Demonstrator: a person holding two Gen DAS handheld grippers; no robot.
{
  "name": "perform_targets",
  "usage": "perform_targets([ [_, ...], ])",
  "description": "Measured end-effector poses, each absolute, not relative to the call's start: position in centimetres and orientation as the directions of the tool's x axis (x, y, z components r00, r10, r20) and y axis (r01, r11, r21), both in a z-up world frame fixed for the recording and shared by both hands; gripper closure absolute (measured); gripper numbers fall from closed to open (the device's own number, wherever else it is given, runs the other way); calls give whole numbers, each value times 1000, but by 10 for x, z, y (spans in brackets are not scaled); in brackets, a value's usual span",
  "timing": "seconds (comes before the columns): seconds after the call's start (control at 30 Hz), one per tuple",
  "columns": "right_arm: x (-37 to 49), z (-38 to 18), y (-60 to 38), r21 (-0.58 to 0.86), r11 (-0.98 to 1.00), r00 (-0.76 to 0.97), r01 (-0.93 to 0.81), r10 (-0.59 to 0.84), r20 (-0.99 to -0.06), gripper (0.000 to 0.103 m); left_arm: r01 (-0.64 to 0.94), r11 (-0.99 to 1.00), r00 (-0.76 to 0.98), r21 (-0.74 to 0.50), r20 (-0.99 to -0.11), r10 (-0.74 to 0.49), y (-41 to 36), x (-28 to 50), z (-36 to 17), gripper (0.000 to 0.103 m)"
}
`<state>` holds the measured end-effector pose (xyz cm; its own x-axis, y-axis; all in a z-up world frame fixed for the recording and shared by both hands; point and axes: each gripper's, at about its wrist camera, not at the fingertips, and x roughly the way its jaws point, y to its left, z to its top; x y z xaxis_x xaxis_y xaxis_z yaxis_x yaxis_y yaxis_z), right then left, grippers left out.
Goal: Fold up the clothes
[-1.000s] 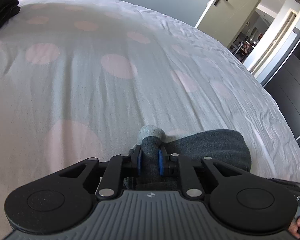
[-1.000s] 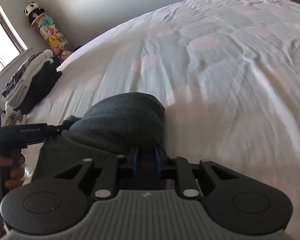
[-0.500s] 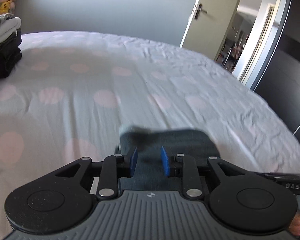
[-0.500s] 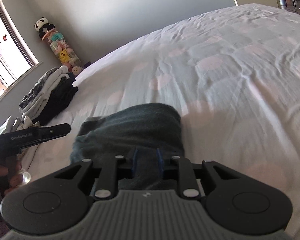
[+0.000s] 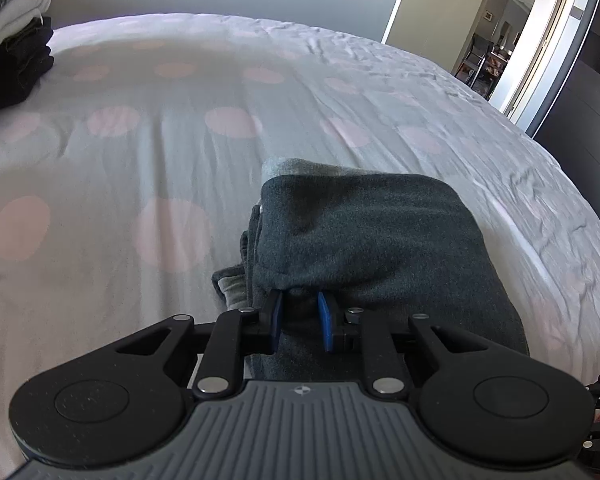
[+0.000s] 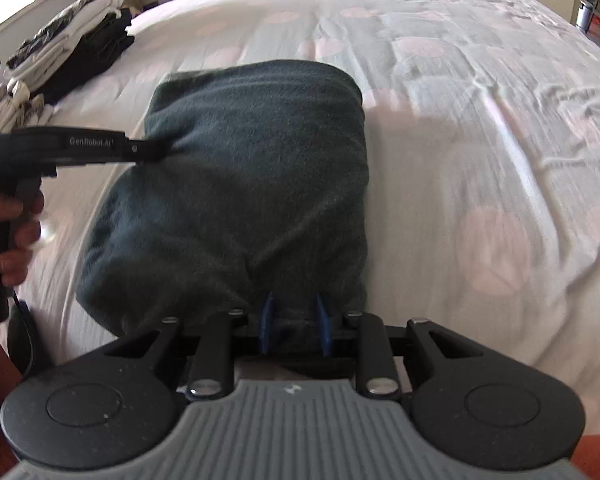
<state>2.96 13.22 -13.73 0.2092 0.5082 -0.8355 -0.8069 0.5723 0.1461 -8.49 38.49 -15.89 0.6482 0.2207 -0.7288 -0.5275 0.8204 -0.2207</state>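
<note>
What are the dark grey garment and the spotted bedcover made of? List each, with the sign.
Dark grey garment: looks like fleece or brushed knit; matte, fuzzy nap, soft rounded folds.
Spotted bedcover: probably thin woven cotton; matte, fine crisp wrinkles, printed pink dots.

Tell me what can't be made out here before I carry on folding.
- Garment: its near edge, both views, hidden behind the gripper bodies.
- Left gripper and right gripper: whether the pads pinch cloth, unclear; jaws just shifted.
- Pile: items indistinct, cut off in left view.
- Bedspread: blurred, right view.
</note>
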Motion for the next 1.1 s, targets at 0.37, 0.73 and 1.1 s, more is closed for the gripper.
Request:
perform_targets([
  [0.37,43,-115,109,303,493,202,-815,733,-649,43,-661,647,654,-381,-715,247,411,-117,-155,20],
  [0.73,145,-158,139,515,617,231,-595,745,-626,30,-671,526,687,-523,-706,175,432,-108,-197,15],
  [1.1,164,-193,156,632,573,135,-522,787,-603,29,-606,574,734,-550,-665,138,438,-92,-210,14],
])
